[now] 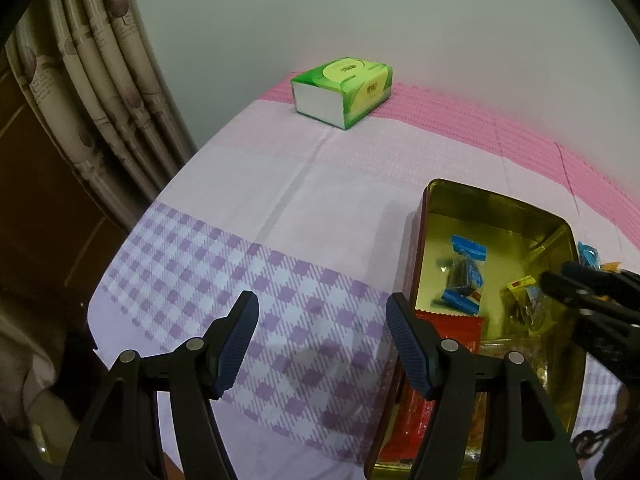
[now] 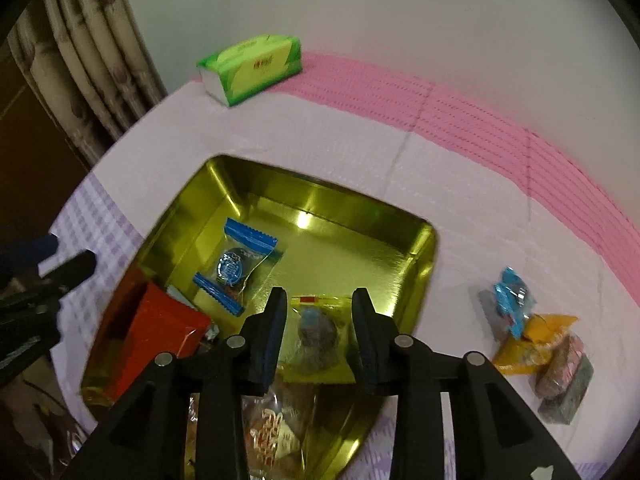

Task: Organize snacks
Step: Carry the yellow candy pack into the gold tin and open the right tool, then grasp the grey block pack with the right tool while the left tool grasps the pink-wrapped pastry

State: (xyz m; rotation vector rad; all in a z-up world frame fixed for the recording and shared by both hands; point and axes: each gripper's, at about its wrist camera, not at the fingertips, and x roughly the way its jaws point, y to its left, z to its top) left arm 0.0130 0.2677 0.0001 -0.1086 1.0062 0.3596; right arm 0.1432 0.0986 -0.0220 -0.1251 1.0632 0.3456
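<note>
A gold tin box (image 2: pixel 328 200) (image 1: pixel 492 200) stands open on the table. It holds a blue-wrapped snack (image 2: pixel 236 266) (image 1: pixel 464 272), a red packet (image 2: pixel 160 328) (image 1: pixel 448 328), and a clear packet with orange print (image 2: pixel 272 432). My right gripper (image 2: pixel 320 332) is open over the tin, its fingers on either side of a yellow-wrapped snack (image 2: pixel 318 334) (image 1: pixel 528 304); whether the snack is held or lies in the tin I cannot tell. My left gripper (image 1: pixel 322 344) is open and empty above the checked cloth, left of the tin.
Loose snacks lie right of the tin: a blue wrapper (image 2: pixel 510 296), a yellow packet (image 2: pixel 532 344) and brown bars (image 2: pixel 564 376). A green tissue pack (image 1: pixel 344 90) (image 2: pixel 252 66) sits at the far edge by the wall. Curtains (image 1: pixel 100 80) hang at left.
</note>
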